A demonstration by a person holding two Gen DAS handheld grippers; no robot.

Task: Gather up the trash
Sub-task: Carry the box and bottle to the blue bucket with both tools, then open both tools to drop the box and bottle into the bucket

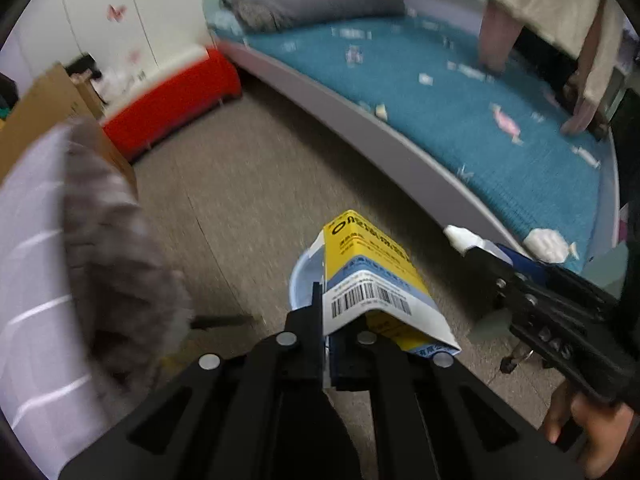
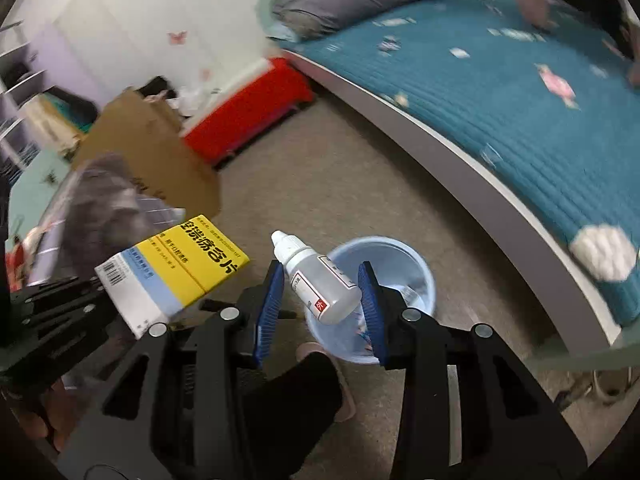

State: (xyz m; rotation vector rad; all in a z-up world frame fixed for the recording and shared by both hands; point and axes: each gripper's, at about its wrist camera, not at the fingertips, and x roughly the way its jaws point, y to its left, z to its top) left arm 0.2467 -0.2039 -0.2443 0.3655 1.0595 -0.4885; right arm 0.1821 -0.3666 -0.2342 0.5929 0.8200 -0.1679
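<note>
The left gripper has its jaws pressed tight on a thin yellow and blue medicine box. The box sticks out past the tips, and a light blue bin sits on the floor just beyond. The right gripper pinches a small white dropper bottle between its blue pads, right above that bin. Farther out is a bed with a teal cover, with small wrappers scattered on it.
</note>
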